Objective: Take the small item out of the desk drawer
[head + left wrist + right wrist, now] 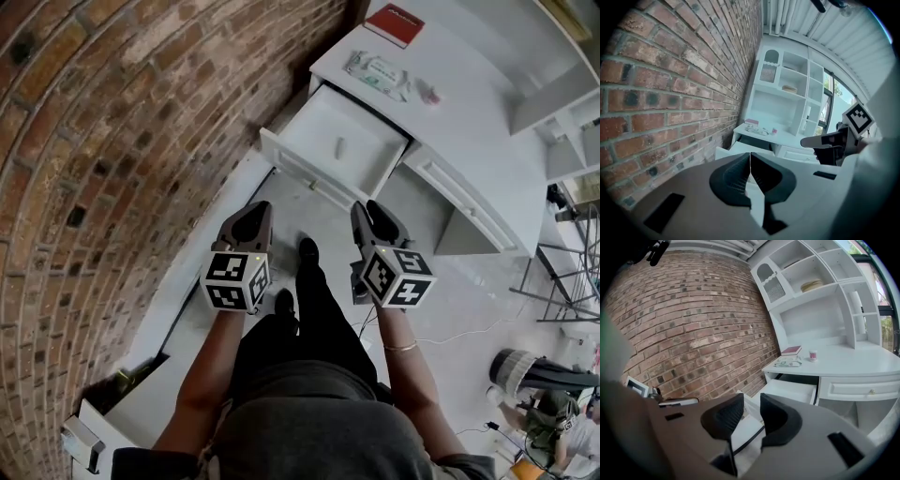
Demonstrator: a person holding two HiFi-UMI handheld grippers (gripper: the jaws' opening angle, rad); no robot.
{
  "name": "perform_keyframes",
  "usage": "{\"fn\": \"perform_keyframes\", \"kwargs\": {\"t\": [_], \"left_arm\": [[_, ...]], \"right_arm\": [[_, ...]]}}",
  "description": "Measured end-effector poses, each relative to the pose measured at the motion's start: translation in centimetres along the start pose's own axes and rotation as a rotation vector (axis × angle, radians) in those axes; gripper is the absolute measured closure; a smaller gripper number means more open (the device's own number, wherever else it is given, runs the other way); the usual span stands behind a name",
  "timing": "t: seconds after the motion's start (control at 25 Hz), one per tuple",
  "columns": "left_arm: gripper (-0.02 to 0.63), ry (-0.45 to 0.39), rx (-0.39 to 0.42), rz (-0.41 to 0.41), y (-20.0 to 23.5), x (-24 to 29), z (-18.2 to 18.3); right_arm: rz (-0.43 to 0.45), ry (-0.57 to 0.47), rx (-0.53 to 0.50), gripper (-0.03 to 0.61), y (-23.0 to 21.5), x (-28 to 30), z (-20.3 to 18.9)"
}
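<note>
White on white, the small item (340, 147) lies mid-floor in the open drawer (305, 171). We should lower the right gripper (364, 210), fingers spread and empty, straight over it. The left gripper (257, 210) has its fingers pressed together.

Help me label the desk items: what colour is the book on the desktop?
Red. The book shows best in the head view.

Grey top (319, 441), black trousers (323, 323) and shoes (307, 249), thin bracelet (400, 347), grey left tool (256, 209), right tool (367, 210), 2 marker cubes (236, 280)
</note>
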State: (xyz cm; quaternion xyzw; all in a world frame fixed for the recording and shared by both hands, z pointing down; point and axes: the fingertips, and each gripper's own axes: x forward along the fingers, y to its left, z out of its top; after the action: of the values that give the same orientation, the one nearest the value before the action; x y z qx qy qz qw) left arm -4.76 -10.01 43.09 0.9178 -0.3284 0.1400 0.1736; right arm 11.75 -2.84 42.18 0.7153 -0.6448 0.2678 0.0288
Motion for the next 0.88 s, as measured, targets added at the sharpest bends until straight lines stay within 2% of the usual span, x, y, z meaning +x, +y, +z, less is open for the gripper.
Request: {"fn": "perform_keyframes", "kwargs": {"t": [0.44, 0.88], "left_arm": [[0.591, 0.026, -0.041, 0.066, 2.0, 7.8, 2.5], [0.591, 0.054, -0.109, 0.162, 5.0, 11.9, 3.3]], "right_arm": [[0.071, 0.105, -0.023, 0.449, -4.3, 9.7, 3.4], [0.097, 0.269, 0.033, 0.402, -8.6, 16.8, 2.5]]}}
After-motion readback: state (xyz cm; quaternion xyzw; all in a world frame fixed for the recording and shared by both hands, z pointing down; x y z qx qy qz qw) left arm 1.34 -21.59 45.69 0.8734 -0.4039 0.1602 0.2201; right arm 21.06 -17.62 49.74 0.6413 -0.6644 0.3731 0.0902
